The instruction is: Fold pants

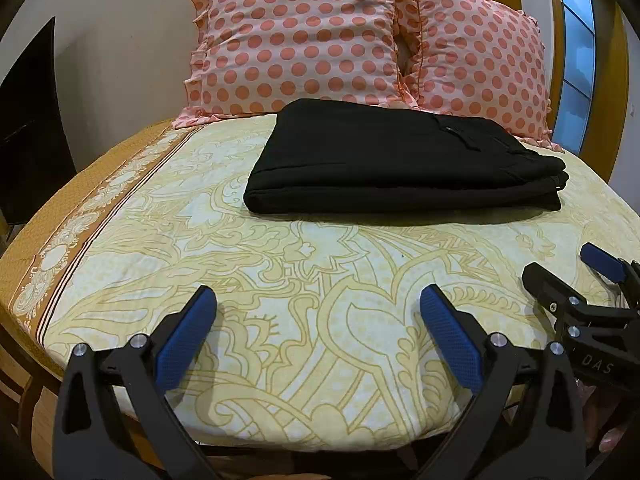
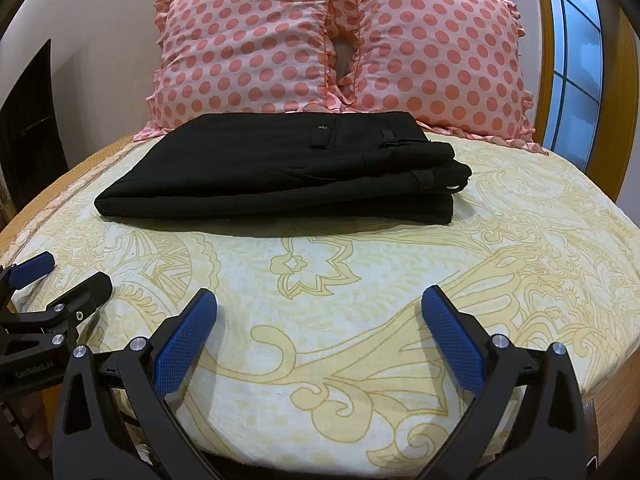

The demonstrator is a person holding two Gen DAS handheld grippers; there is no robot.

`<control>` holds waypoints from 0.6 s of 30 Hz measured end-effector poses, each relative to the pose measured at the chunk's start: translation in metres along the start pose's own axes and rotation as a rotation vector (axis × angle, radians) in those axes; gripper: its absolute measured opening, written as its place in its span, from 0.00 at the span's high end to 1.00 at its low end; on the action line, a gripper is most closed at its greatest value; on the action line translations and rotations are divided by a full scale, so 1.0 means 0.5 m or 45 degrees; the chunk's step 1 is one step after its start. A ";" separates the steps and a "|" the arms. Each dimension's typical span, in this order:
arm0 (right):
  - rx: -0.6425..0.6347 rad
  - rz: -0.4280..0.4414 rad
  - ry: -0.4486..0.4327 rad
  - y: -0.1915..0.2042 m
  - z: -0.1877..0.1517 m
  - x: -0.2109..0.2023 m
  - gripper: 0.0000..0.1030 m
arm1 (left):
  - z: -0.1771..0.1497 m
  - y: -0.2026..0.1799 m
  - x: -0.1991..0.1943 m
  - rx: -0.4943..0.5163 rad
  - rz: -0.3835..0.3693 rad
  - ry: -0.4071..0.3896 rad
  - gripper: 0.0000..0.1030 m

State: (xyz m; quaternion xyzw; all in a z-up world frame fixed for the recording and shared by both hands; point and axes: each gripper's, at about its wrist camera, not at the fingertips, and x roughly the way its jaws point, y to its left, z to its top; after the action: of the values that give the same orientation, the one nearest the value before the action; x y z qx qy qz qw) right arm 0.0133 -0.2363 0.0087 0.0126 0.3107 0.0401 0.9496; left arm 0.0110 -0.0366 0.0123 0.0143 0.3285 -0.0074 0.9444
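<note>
Left gripper: seen nearest in the left wrist view, held low over the foot of the bed; its two blue-padded fingers are spread wide apart and nothing is gripped between them.
Right gripper: held alongside, near the same edge; its fingers are likewise spread wide, with only bare sheet seen in the gap.
Grippers side by side: each is caught at the edge of the other's view, the right one at the far right, the left one at the far left; they are near each other but apart.
Sheet: a pale cloth printed with yellow scrolls and flowers is stretched flat over the bed; a brown patterned border is seen along the left side.
In the way: nothing is seen lying between the grippers and the pants.
Pants: one black pair is laid folded into a flat stacked rectangle in the middle of the bed, beyond both grippers and well apart from them; the waistband end is turned to the right.
Pillows: two are counted, pink with coral dots and frilled edges, propped side by side just behind the pants, the left pillow touching the right pillow.
Room: a plain light wall is seen behind; a wood-framed window is seen at right, a dark panel at left.
</note>
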 end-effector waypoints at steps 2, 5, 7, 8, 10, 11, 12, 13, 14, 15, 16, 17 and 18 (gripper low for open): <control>0.000 0.000 0.000 0.000 0.000 0.000 0.01 | 0.000 0.000 0.000 0.000 0.000 0.000 0.02; 0.000 0.000 0.000 0.000 0.000 0.000 0.01 | 0.000 0.000 0.000 0.000 0.000 -0.001 0.02; 0.000 0.000 0.000 0.000 0.000 0.000 0.01 | 0.001 0.000 0.000 0.000 0.000 -0.001 0.02; 0.000 0.001 0.000 -0.001 0.000 0.000 0.01 | 0.000 0.000 0.000 0.000 0.000 -0.001 0.02; 0.000 0.000 0.000 -0.001 0.000 0.000 0.01 | 0.000 0.000 -0.001 0.000 0.000 -0.002 0.02; -0.001 0.002 0.000 -0.002 0.000 0.000 0.01 | 0.000 0.000 -0.001 0.000 0.000 -0.001 0.02; 0.000 0.001 -0.001 -0.002 0.000 0.000 0.01 | 0.000 0.000 -0.001 0.000 0.000 -0.001 0.02; -0.002 0.003 -0.001 -0.002 -0.001 0.000 0.01 | 0.000 0.000 -0.001 0.000 0.000 -0.001 0.02; -0.002 0.002 -0.001 -0.003 -0.001 0.000 0.01 | 0.000 0.000 -0.001 0.000 0.000 -0.001 0.02; -0.002 0.003 -0.001 -0.002 -0.001 0.000 0.01 | 0.000 -0.001 -0.001 0.000 0.001 -0.001 0.02; -0.002 0.003 0.000 -0.002 -0.001 0.000 0.01 | 0.000 0.000 -0.001 0.000 0.000 -0.001 0.02; -0.002 0.003 -0.001 -0.002 -0.001 0.000 0.01 | 0.000 -0.001 -0.001 -0.001 0.001 -0.001 0.02; -0.002 0.003 -0.001 -0.002 -0.001 0.000 0.01 | 0.000 -0.001 -0.001 -0.001 0.001 -0.001 0.02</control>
State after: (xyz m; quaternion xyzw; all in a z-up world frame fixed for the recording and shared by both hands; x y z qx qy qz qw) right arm 0.0132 -0.2374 0.0083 0.0121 0.3103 0.0414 0.9497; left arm 0.0107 -0.0370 0.0124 0.0141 0.3281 -0.0070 0.9445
